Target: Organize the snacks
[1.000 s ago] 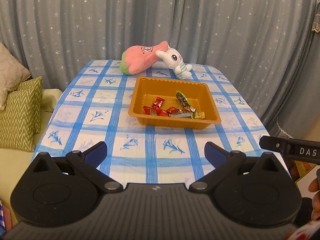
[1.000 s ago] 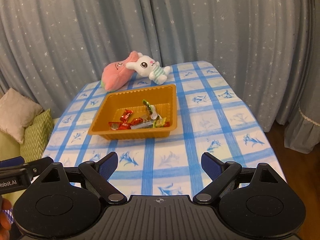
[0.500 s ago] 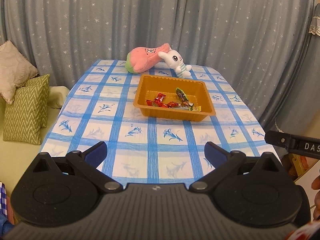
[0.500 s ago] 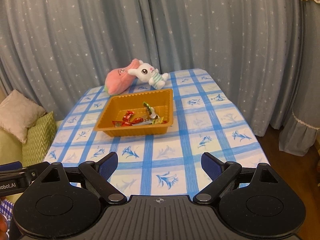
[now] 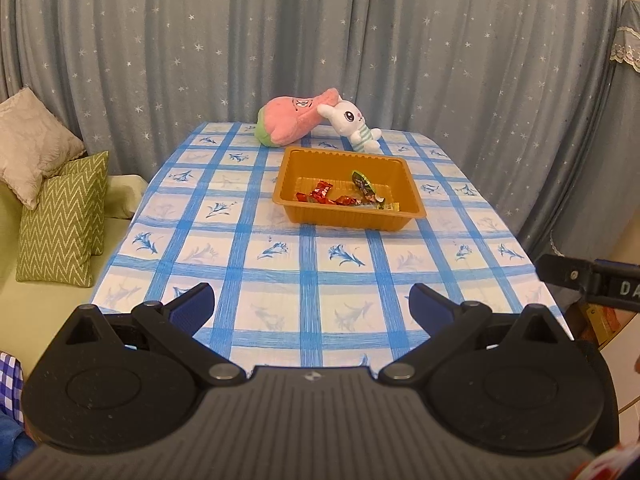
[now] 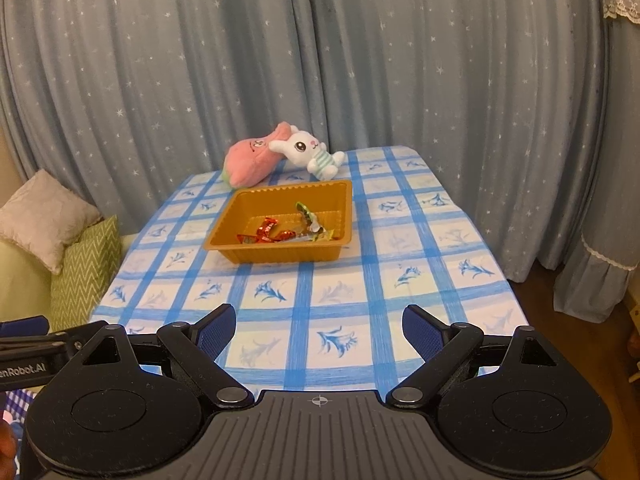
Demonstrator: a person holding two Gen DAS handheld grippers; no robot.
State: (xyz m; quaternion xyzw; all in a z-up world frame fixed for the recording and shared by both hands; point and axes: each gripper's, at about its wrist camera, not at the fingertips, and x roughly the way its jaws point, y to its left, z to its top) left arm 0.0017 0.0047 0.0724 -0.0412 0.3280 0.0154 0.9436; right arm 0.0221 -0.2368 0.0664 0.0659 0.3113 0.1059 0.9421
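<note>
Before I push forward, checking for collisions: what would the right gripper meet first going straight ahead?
Probably the checked blue-and-white tablecloth, bare ahead of the open right gripper; farther along sits the orange plastic tray of wrapped snacks. Depth is uncertain.

The left gripper (image 5: 310,306) is matte black plastic: a ribbed central body, two round housings with circular recesses, silver pivot screws on the linkage arms, and blue textured pads (image 5: 192,307) on the fingers. The right gripper (image 6: 318,326) is built the same, with a small crosshair mark on the ribbed body and white lettering on its side.
</note>
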